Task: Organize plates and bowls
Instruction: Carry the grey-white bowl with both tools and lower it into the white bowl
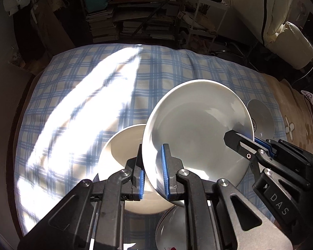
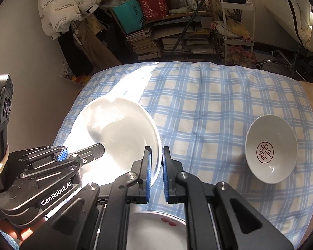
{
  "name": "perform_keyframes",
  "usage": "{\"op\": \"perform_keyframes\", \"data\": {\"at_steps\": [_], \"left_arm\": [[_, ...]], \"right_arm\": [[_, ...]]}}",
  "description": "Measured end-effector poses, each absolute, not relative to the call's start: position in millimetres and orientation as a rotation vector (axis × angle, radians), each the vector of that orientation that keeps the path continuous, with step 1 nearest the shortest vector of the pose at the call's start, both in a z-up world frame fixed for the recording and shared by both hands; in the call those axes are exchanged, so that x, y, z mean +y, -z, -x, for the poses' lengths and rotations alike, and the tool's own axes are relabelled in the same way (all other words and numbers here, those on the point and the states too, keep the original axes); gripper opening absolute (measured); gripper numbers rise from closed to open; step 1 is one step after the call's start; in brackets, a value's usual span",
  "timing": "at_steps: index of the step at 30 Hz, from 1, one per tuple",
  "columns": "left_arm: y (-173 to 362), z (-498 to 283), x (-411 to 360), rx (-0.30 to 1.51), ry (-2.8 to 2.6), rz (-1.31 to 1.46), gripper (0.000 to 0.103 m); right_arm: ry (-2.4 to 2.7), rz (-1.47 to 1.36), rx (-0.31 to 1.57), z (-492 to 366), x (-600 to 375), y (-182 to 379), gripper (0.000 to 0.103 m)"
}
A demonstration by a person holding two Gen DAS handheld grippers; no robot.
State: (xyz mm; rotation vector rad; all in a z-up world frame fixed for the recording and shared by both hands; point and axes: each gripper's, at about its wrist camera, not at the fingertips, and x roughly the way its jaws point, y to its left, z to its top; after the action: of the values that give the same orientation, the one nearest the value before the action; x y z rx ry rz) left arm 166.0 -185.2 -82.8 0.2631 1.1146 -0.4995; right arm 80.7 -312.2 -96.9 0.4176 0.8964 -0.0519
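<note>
A white deep plate (image 1: 196, 131) (image 2: 119, 137) hangs tilted above the blue checked cloth, held by both grippers. My left gripper (image 1: 153, 177) is shut on its near left rim. My right gripper (image 2: 156, 166) is shut on the opposite rim. Each gripper shows in the other's view: the right gripper (image 1: 240, 140) at the plate's right edge, the left gripper (image 2: 98, 148) with one finger lying over the plate's inside. A cream plate (image 1: 119, 152) lies on the cloth under the held plate. A small white bowl (image 2: 271, 148) (image 1: 260, 118) with a red mark stands to the right.
Another white plate (image 2: 156, 229) (image 1: 171, 229) with red spots lies under the grippers at the near edge. The checked cloth (image 2: 208, 104) has bright sunlight across its left side. A brown blanket (image 1: 292, 112) borders it on the right. Shelves with books (image 2: 177, 39) and a white cart (image 2: 235, 20) stand behind.
</note>
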Motion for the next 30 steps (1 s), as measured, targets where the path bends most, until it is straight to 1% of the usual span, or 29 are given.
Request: {"op": "perform_keyframes", "data": {"at_steps": [4,15,30], "left_arm": [[78,-156,-165,1.098,0.488,-0.245,0.015],[80,-140,-132,1.055,0.435,-0.227,0.015],[120,-158,-132,1.116,0.406,-0.242,0.016]], "right_arm": [[0.034,-0.392,0.875,-74,-293,89,0.011],[0.003,-0.333,0.899,-68,-256,95,0.011],[0.004,-0.34,0.935,-91,-253,126,0.011]]}}
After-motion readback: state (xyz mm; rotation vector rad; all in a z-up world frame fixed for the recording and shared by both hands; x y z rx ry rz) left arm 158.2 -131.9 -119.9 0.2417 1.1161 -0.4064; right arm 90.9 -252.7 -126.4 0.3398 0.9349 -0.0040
